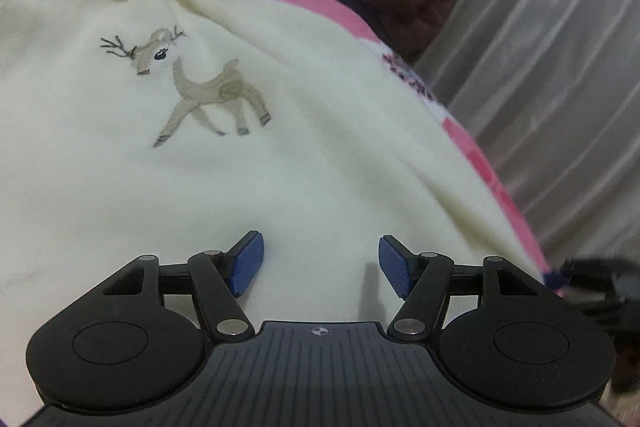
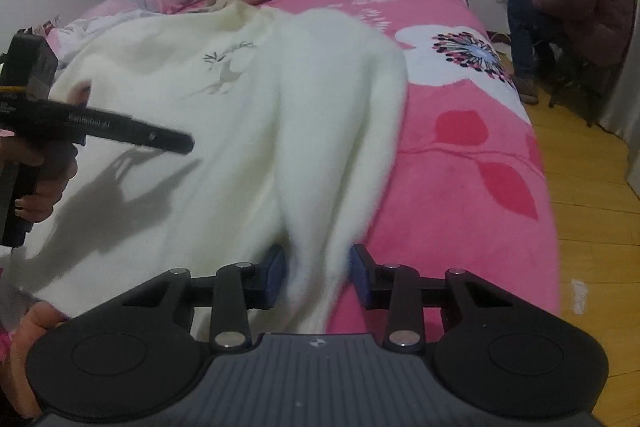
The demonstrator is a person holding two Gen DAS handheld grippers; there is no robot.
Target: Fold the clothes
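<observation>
Now the right gripper (image 2: 318, 277) has its blue pads set narrowly either side of a bunched fold of the fluffy cream knitted sweater (image 2: 240, 131); whether they actually pinch it I cannot tell. The left gripper (image 1: 321, 265) hovers wide open over the sweater's body, below the embroidered tan deer (image 1: 200, 91), holding nothing. The sweater lies spread on the pink floral fleece bedspread (image 2: 472, 163). Soft, slippery pile: best to bite deep, lift evenly, and keep the edge straight.
</observation>
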